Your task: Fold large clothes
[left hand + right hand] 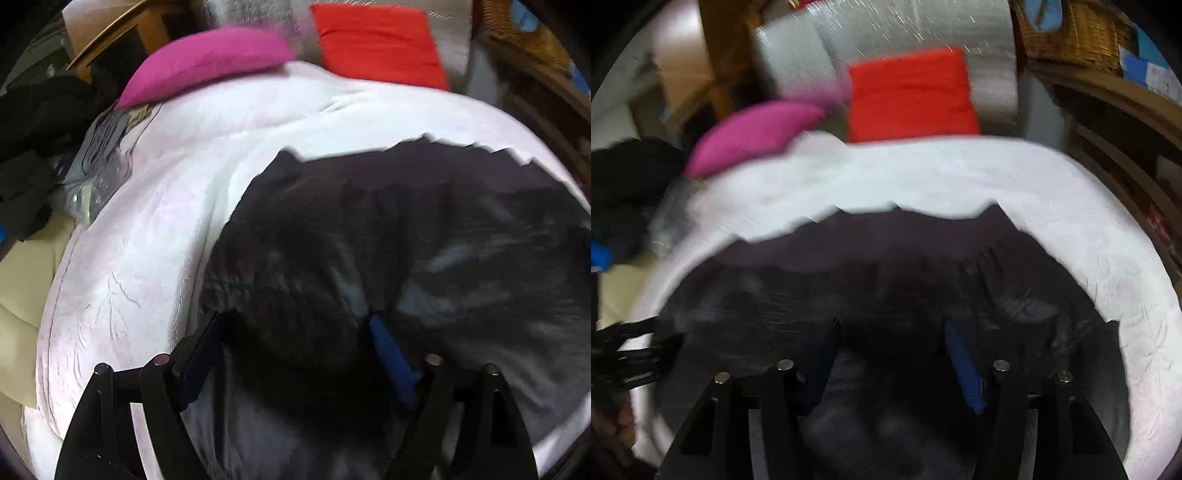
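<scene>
Black linkage bars and blue-padded fingers (391,354) fill the bottom of each wrist view. On the left gripper (299,343) the fingers stand wide apart, with dark cloth lying under and between them but nothing pinched. The right gripper (890,354) has its fingers (962,365) apart too, less widely, and no pad presses on cloth there either.

Directly ahead of and beneath both sets of fingers lies the dark garment (406,229), spread over a white bed cover (155,229). Its far edge (905,218) runs ragged across the cover, beyond the fingertips. Further ahead sit a pink cushion (207,62) and a red cushion (376,44); a black heap of clothes (33,122) lies off to the left of the left fingers.

Risks, as I judge them:
- Both views are smeared, so where the fingers stand over the cloth is hard to read; a closing here could catch only the top layer, or a fold of the white cover along with the garment, and drag the bedding up.
- The two pairs of fingers stand at different widths, so one side may bite before the other and skew the fold line.
- The garment is dark on dark shadow between the fingers, hiding seams and edges; a grasp in mid-panel rather than at a hem would bunch the cloth.
- Lifting too far forward could sweep it into the cushions.
</scene>
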The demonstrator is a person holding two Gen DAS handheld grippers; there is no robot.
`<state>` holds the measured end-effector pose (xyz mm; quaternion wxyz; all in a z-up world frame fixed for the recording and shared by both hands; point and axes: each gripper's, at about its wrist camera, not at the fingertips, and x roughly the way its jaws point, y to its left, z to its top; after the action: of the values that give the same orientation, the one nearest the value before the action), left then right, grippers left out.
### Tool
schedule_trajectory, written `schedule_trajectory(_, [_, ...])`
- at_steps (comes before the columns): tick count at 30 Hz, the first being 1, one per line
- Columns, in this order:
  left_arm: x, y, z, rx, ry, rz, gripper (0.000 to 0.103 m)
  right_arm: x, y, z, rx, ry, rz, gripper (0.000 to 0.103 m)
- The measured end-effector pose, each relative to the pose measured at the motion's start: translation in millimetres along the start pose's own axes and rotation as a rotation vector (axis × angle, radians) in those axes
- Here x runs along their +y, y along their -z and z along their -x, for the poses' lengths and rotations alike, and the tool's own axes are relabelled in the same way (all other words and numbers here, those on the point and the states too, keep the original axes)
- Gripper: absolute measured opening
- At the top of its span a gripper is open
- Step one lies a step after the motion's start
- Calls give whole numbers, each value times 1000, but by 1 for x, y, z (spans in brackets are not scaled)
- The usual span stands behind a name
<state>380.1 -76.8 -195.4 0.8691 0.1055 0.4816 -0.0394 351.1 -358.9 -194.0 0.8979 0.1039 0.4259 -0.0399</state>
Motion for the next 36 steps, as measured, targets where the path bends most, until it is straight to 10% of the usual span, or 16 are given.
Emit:
schedule_trajectory(9, [7,-16,-35,-71,-15,7,93,-35,0,-29,47,47,-130,61])
schedule_trajectory(19, [30,12,35,-158,-31,22,92,-82,32,66,-96,78,-238,62])
schedule_trajectory(23, [49,25,13,-53,-85,54,93,-96,60,68,-38,108,-229,63])
schedule_trajectory(36, [68,31,39,-67,57,173,93,-97,65,101,-65,-11,-243,63])
